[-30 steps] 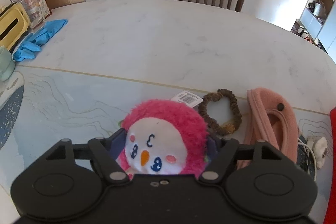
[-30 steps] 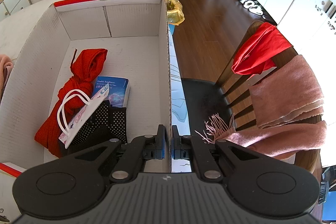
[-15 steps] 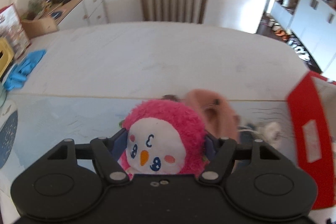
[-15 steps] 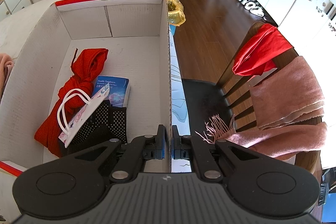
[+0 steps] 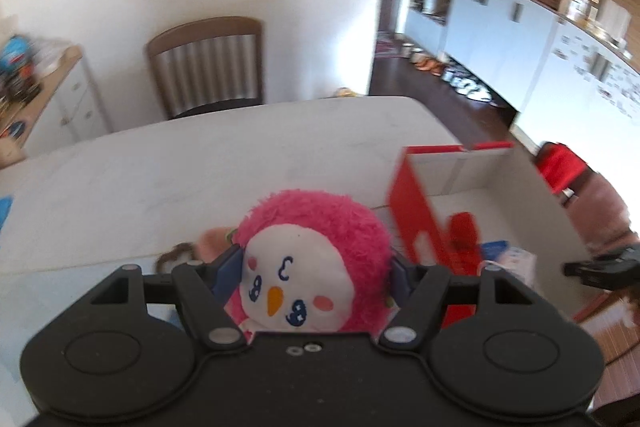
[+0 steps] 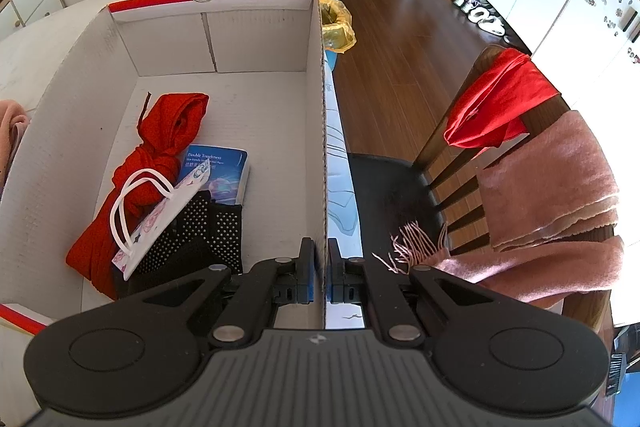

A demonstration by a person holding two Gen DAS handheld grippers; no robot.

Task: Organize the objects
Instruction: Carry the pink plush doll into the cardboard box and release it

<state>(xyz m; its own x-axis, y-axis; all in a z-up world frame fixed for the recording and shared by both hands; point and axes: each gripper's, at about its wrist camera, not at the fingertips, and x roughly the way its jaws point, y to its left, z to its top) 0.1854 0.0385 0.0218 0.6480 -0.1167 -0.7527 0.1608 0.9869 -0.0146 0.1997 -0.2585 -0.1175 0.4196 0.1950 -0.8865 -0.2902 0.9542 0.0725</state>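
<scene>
The fingers [image 5: 230,269] of the left gripper [image 5: 316,267] are pinching a pink plush toy [image 5: 312,263] from both sides, its white face with orange beak turned toward the camera, carried in the air above the worktop [image 5: 192,171]. At about 2 o'clock from the toy stands the open cardboard box [image 5: 516,183], white inside with red outer walls, its near red wall just beside the toy in the blurred left view. Behind the toy at 10 o'clock a pink cloth item [image 5: 212,239] and a dark hair tie [image 5: 172,253] lie on the worktop, partly hidden.

The fingers [image 6: 307,269] of the right gripper [image 6: 322,271] are pressed onto the box's right-hand wall [image 6: 323,147], one inside and one outside, clamping the cardboard edge between them. Inside the box, at 10 o'clock from that grip, lie a red cloth [image 6: 160,147], a blue booklet [image 6: 218,171], a small patterned bag with white handles [image 6: 160,223] and a black dotted fabric piece [image 6: 204,239], all bunched together along the left half of the floor. At 3 o'clock a wooden chair [image 6: 452,155] carries a red garment [image 6: 492,107] and a pink fringed scarf [image 6: 548,195].
</scene>
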